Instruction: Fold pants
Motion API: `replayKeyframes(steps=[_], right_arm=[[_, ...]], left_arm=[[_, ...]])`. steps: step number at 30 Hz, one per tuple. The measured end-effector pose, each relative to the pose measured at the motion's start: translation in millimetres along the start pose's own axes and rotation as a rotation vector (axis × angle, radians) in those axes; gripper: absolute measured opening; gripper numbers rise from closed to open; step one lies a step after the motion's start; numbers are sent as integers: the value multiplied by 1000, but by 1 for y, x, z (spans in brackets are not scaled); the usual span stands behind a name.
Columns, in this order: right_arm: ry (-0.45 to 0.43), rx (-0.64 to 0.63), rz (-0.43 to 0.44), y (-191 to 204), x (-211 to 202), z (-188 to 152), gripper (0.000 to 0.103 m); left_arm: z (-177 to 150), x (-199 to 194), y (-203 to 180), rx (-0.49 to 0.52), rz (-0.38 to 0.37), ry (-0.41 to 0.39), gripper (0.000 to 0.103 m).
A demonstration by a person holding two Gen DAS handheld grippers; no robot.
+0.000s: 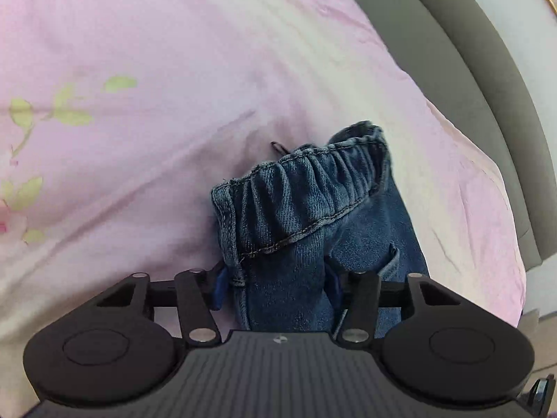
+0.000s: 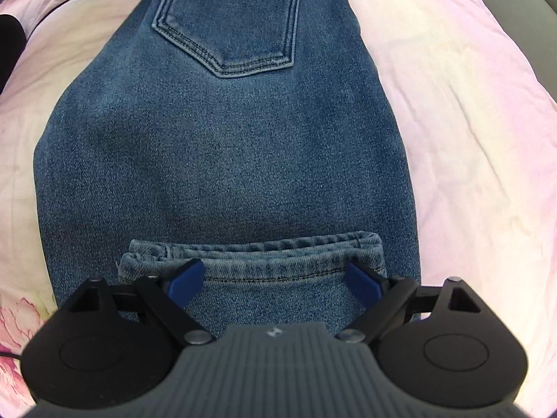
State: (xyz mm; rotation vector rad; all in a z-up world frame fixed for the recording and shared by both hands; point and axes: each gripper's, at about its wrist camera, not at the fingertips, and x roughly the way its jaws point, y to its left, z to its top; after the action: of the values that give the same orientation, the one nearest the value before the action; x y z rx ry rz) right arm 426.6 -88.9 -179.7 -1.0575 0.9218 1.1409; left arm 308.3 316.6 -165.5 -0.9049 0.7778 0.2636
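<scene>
Left claw (image 1: 276, 287) clamped on bunched waistband of pants (image 1: 306, 216), lifted just ahead of it over pink bed sheet (image 1: 139, 35). Right claw (image 2: 273, 282) wide, straddling leg hems (image 2: 254, 254) laid on seat below back pocket (image 2: 228, 21). Judged: lengthwise fold done, further fold pending. No legible labels

both wrist views look down close over pants (image 1: 306, 216) on pink bedsheet (image 1: 139, 52); shared: denim, sheet

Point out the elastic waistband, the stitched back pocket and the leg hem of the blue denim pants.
Elastic waistband (image 1: 313, 177): left wrist view, gathered middle.
Stitched back pocket (image 2: 228, 17): right wrist view, pocket centre.
Leg hem (image 2: 278, 261): right wrist view, stitched edge.
</scene>
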Motion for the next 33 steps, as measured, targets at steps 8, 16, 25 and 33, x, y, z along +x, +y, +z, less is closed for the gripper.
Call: replayKeyframes(steps=[8,16,25,33], right_arm=[[-17,6,-33,4,-3,-2,85],[-71,126,-181,19,-50,-24,86],[-108,505,-261,27,-117,-126,86],[-143,738,-302,46,-143,-207,86]], left_arm=[[-3,-53,-61,170,-75,-116,54],[-27,-106,-171,407,-188,-186,53],[-116,-117,-311,745,-259,-201,53],[-223,-52,-402,1014,-242,-23,53]])
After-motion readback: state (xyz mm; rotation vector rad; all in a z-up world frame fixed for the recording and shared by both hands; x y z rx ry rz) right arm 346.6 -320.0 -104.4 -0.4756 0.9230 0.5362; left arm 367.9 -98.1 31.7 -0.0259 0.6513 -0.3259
